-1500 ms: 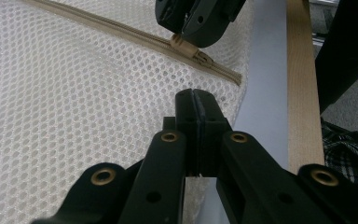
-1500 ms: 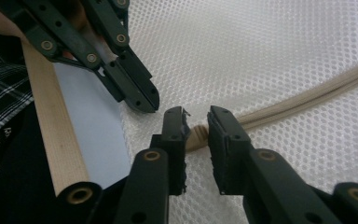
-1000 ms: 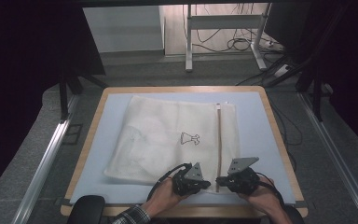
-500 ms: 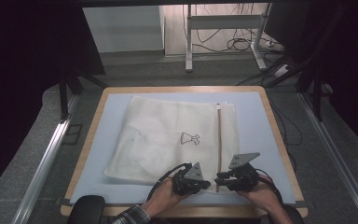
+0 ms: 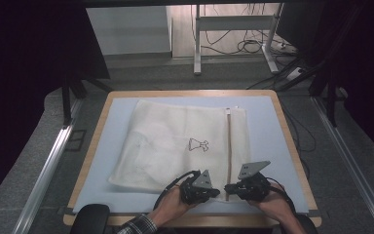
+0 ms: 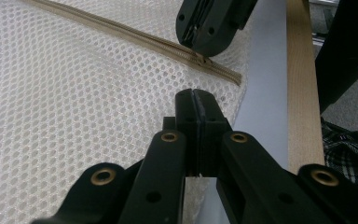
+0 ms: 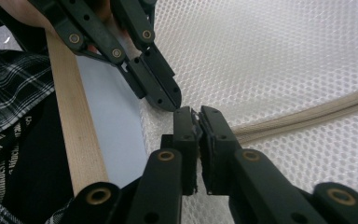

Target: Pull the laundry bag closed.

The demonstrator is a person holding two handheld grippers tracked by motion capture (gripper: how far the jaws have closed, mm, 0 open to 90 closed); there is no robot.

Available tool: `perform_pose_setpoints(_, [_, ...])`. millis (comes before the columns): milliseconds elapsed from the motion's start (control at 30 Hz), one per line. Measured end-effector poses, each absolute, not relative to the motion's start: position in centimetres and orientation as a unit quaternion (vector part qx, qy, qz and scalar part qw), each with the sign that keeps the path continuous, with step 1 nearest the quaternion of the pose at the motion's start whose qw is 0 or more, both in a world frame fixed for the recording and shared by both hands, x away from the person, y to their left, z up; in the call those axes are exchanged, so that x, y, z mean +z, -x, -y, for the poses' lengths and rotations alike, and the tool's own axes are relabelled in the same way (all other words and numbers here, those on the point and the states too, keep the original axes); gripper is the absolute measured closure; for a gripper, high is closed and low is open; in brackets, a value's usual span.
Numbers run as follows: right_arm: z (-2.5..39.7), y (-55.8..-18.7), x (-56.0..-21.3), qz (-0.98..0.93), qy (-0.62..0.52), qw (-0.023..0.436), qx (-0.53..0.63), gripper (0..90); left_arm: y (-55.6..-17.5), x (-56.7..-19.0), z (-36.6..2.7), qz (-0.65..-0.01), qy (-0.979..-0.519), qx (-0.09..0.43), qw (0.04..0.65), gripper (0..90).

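White mesh laundry bag (image 5: 175, 146) lies flat on the pale blue worktop (image 5: 265, 126), toward its middle and near side. One printed mark is visible near the bag's centre, a small black outline figure (image 5: 199, 145); no lettering can be read on it. A tan zipper (image 5: 229, 146) runs from the bag's far edge to its near edge, along the right side.

Left claw (image 6: 196, 100) is pressed together on the mesh at the bag's near edge, just left of the zipper end. Right claw (image 7: 196, 116) is pressed together at the zipper's near end (image 6: 228, 74); whether it pinches the slider or only the tape cannot be told. The two claw tips stand just beside each other.

A wooden rim (image 5: 190, 92) frames the worktop; the bag's near edge lies close to it. Bare worktop remains to the right of the bag and along its left. A checked sleeve (image 7: 9, 88) lies just beyond the near rim.
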State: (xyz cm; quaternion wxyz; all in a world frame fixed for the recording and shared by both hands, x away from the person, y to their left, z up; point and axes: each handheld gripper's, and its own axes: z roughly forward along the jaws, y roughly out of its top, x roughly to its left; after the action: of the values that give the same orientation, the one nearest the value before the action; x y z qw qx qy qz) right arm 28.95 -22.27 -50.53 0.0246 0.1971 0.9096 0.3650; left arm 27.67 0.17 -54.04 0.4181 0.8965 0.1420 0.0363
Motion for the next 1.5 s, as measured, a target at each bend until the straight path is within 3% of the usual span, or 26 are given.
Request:
perform_pose_setpoints(1233, [21.9, -28.3, -50.4, -0.918, -0.197, 0.053, 0.341, 85.1, -27.4, -54.0, 1.2, -0.124, -0.899, 0.023, 0.419, 89.8])
perform_pose_setpoints(1500, [21.6, -28.1, -50.4, -0.923, -0.185, 0.077, 0.33, 85.6, -27.2, -53.9, 1.2, -0.118, -0.902, 0.035, 0.414, 90.0])
